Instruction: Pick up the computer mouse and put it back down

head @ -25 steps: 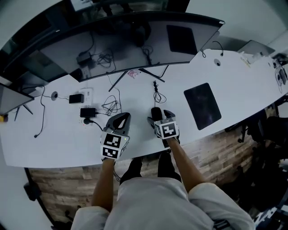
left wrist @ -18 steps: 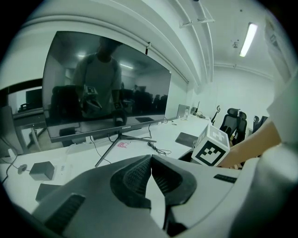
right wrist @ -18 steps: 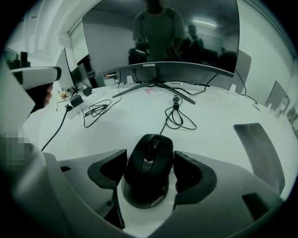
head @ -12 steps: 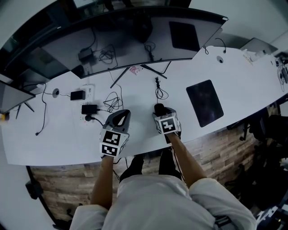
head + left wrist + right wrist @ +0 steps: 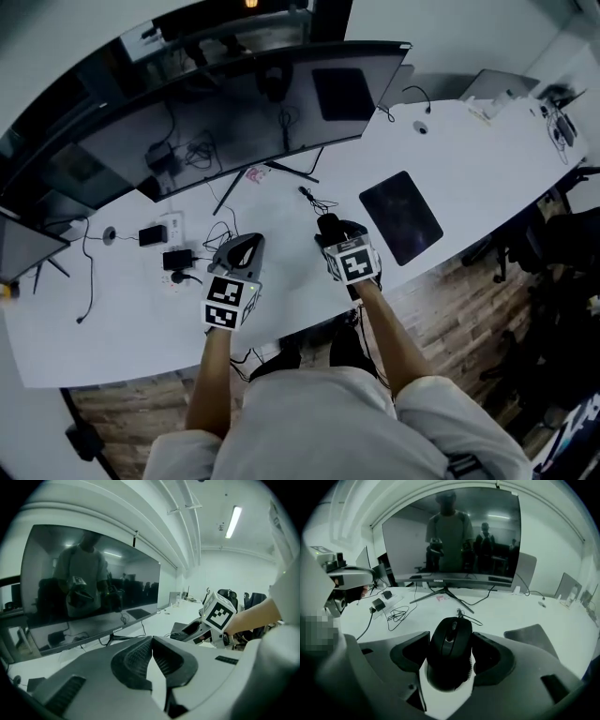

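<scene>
Right claw (image 5: 450, 662), jaws just closing, clamps mouse (image 5: 450, 637) by sides, seemingly just above surface (image 5: 281, 225). Left claw (image 5: 151, 660) pinched together, empty. Keep mouse level, cable (image 5: 465, 617) slack; lower gently.

the right hand-held gripper (image 5: 450, 649) is gripping a black computer mouse (image 5: 450, 637) between its jaws, which have just been closing and are pressing on its sides. the mouse is pointing its wheel end toward a wide dark monitor (image 5: 450, 541) that is standing on the white bench (image 5: 506, 613). a dark mouse pad (image 5: 529, 637) is lying to the right, loose cables (image 5: 396, 615) to the left.
</scene>
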A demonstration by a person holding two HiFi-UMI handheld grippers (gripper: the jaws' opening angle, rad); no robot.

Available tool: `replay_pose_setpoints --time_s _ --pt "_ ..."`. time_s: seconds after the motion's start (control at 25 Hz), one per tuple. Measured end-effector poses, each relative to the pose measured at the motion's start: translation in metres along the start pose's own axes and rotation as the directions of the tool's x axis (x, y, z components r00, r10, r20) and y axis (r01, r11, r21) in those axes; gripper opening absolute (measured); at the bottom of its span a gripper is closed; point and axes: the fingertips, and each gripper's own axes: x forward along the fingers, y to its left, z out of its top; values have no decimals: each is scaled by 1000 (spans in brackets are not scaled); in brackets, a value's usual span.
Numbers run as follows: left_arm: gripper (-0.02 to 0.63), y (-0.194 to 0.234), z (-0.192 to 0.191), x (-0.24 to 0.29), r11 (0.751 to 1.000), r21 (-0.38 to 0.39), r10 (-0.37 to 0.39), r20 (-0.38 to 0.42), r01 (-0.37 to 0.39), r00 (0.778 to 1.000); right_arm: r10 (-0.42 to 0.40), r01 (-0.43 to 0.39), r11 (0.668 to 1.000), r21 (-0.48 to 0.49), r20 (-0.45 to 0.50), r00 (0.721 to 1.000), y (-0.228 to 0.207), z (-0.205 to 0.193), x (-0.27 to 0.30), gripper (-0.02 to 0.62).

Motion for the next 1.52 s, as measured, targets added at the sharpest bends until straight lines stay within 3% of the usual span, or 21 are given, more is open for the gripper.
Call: replay_pose_setpoints --time_s 0.32,0.64,1.24,1.52 --pt "18 -20 57 27 998 48 -53 73 50 996 -16 22 999 -47 124 992 -41 49 -62 290" --pt "18 -65 94 77 991 66 -125 85 120 988 -6 15 998 -60 142 990 -104 50 -102 290" --pt "18 -120 102 197 993 37 -109 -18 109 994 19 -20 1000 -10 -36 999 -259 -35 -47 288" --pt "18 -136 98 244 996 18 -83 -65 84 994 20 -29 998 -56 -144 989 -314 -78 -22 287"
